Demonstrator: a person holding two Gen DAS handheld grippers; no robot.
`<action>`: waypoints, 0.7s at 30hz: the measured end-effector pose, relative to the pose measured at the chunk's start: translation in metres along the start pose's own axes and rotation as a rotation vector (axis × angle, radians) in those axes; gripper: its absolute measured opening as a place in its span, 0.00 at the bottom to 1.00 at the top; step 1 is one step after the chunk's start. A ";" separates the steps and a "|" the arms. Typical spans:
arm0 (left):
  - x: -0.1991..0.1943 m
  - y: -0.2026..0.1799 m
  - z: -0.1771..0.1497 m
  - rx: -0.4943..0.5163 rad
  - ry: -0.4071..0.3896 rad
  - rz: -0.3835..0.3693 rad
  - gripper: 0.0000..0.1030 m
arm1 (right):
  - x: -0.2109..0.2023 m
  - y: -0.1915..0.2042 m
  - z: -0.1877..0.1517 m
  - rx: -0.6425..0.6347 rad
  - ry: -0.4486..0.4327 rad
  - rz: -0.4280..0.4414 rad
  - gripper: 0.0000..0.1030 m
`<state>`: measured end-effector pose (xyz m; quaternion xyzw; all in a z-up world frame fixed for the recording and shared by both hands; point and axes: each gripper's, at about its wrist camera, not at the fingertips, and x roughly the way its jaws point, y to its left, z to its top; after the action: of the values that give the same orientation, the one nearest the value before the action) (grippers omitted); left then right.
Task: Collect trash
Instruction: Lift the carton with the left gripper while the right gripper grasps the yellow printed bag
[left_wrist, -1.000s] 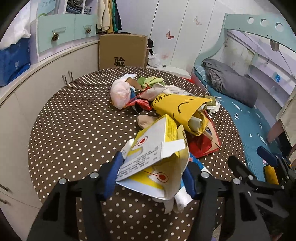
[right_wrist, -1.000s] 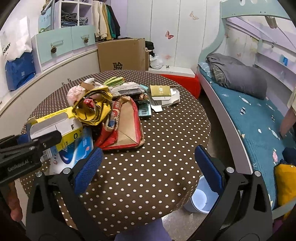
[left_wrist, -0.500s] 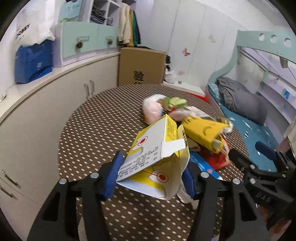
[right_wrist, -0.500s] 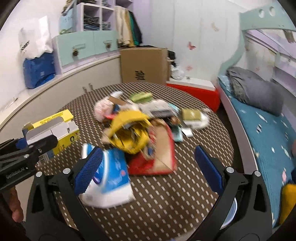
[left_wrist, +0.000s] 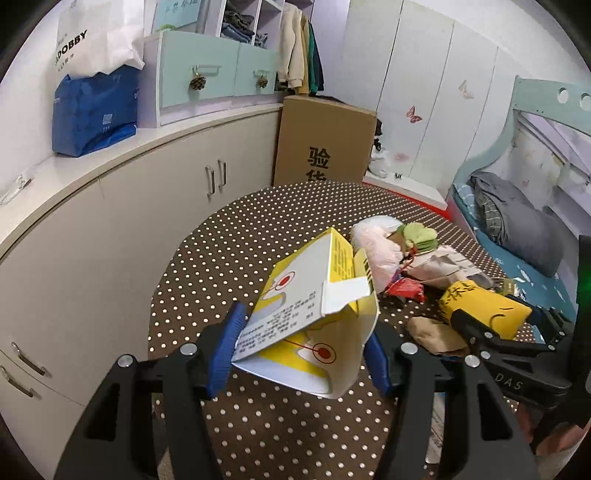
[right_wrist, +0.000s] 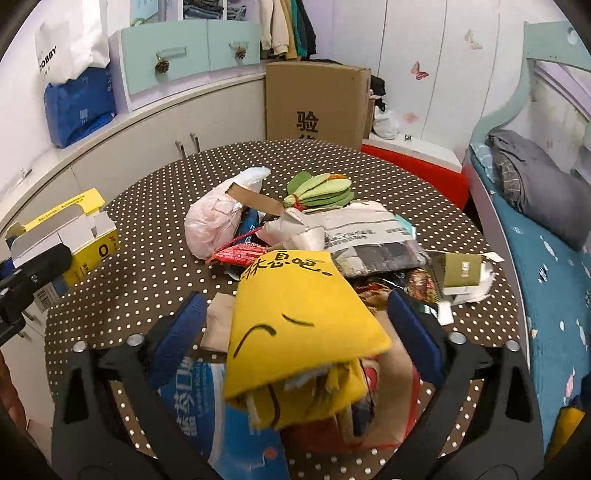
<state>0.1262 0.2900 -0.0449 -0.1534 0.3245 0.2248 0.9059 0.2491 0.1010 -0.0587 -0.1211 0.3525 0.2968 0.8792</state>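
Two blue-padded fingers of the left claw (left_wrist: 301, 347) pinch a yellow-and-white carton (left_wrist: 314, 314) in the left wrist view. It is thin printed cardboard, flattened and buckled, with an open flap, red dot marks and small black print on its white face. It hangs above the near edge of the counter (left_wrist: 236, 258), a round top covered in brown cloth with white dots. Beyond the carton, toward the bed, lies the trash heap: a crumpled pink plastic bag (left_wrist: 380, 243), green leaf-shaped felt pieces (left_wrist: 421, 236), a red foil wrapper (left_wrist: 406, 287) and a yellow paper bag (left_wrist: 484, 306). The right claw's black frame crosses in front of that yellow bag.

From the right wrist view, the right claw (right_wrist: 295, 332) stands wide, its blue pads on either side of the yellow paper bag (right_wrist: 295, 317) without pressing it. The bag is smooth matte paper with black handwritten characters and curved face lines; its near mouth gapes over torn scraps. Under it, nearer the camera, sit a glossy blue-and-white pack (right_wrist: 218, 413) and a red wrapper. Behind the bag lie a grey printed newspaper bundle (right_wrist: 369, 236), the pink plastic bag (right_wrist: 214, 221) and the green felt pieces (right_wrist: 321, 190). Left of the bag, at the counter's (right_wrist: 147, 266) rim, the carton (right_wrist: 74, 236) shows in the left claw, boxy and open-ended.
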 end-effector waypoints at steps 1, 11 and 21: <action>0.002 -0.001 -0.001 0.001 0.007 0.002 0.57 | 0.002 0.001 -0.001 -0.005 0.010 0.007 0.65; 0.000 -0.018 -0.003 0.021 0.006 -0.004 0.57 | -0.033 -0.016 -0.003 0.053 -0.075 0.046 0.51; -0.030 -0.067 -0.008 0.097 -0.044 -0.064 0.57 | -0.076 -0.048 -0.011 0.110 -0.139 -0.002 0.51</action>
<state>0.1355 0.2199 -0.0226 -0.1147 0.3099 0.1832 0.9259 0.2287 0.0252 -0.0143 -0.0522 0.3063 0.2838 0.9072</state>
